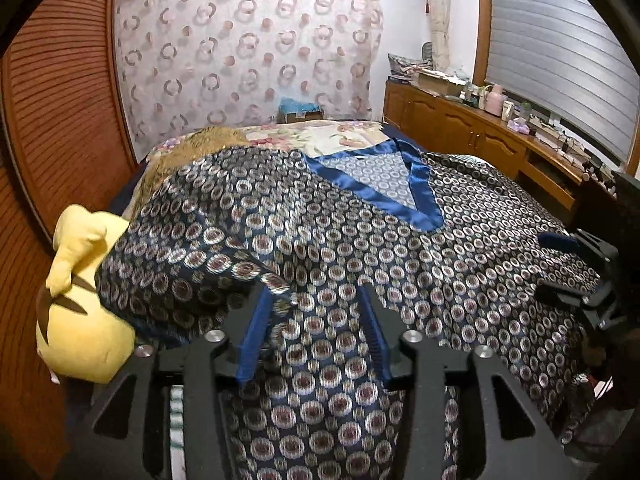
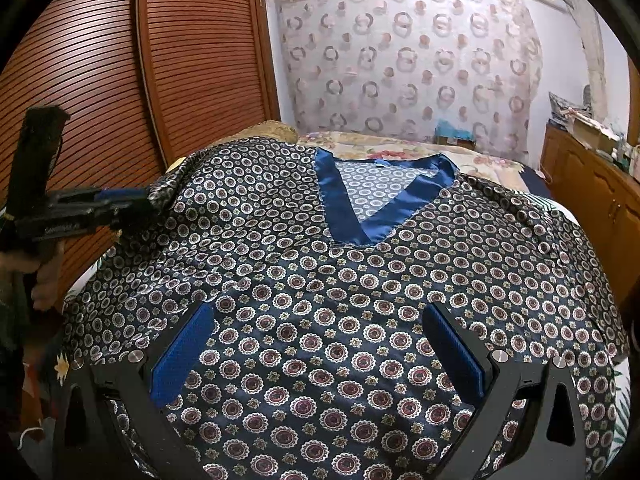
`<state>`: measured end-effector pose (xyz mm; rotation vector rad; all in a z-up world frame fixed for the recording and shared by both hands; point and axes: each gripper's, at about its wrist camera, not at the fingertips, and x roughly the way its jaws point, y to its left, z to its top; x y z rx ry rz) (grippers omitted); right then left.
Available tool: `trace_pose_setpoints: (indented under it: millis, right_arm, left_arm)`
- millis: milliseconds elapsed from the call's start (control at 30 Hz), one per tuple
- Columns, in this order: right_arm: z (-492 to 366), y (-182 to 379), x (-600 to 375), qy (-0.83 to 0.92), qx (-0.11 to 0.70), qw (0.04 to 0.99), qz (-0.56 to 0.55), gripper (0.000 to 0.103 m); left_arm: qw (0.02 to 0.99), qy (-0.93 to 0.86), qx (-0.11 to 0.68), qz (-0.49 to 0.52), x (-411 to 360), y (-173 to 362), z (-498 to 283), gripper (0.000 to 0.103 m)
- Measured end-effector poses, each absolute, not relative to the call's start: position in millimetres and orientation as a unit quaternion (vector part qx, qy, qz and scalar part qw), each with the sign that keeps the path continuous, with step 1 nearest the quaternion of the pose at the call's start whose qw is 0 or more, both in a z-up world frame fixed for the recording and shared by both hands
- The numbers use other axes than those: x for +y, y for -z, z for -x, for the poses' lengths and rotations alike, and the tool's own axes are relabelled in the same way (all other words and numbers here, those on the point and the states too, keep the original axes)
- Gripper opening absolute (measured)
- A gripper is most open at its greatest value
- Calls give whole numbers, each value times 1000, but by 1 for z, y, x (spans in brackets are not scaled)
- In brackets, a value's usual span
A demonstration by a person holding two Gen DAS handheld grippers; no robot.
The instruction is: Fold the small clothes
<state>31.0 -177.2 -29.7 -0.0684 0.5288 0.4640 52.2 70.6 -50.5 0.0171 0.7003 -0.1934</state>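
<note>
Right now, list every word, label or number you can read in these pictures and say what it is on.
White lettering on the side of the left claw: too blurred to read.
Small tag at the back of the shirt neckline: too small to read.
Bottles and boxes on the cabinet: nothing readable.

Shirt (image 2: 320,280) covers most of the bed, yellow plush toy (image 1: 80,300) crowds its left edge, slatted wardrobe doors (image 2: 160,80) close behind it.

Left gripper (image 1: 316,300), jaws partly parted, fabric edge caught against its left blue pad. Right gripper (image 2: 320,320), jaws spread wide, hovering near the viewer.
</note>
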Motion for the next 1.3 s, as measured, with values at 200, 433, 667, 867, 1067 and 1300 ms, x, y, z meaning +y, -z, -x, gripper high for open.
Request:
trace_pose_setpoints:
  millis: [200, 433, 667, 867, 1067, 1300]
  right_arm:
    - [-33, 25, -173, -235, 259, 936, 41, 103]
    - [-40, 5, -149, -267, 247, 930, 61, 103]
    - [-57, -20, -105, -330, 224, 912, 95, 95]
    - [-91, -34, -55, -402, 227, 879, 115, 79]
    - [-129, -32, 11, -448, 243, 847, 151, 74]
    - [-163, -3, 82, -461, 269, 813, 232, 70]
  left_arm:
    - [938, 85, 335, 15, 85, 53, -27, 55]
    - [950, 50, 305, 35, 115, 46, -4, 79]
    - [957, 5, 284, 62, 150, 45, 10, 79]
    - [957, -15, 281, 70, 169, 48, 21, 79]
    - [957, -27, 277, 75, 182, 48, 28, 79]
    - [954, -34, 287, 82, 189, 55, 28, 79]
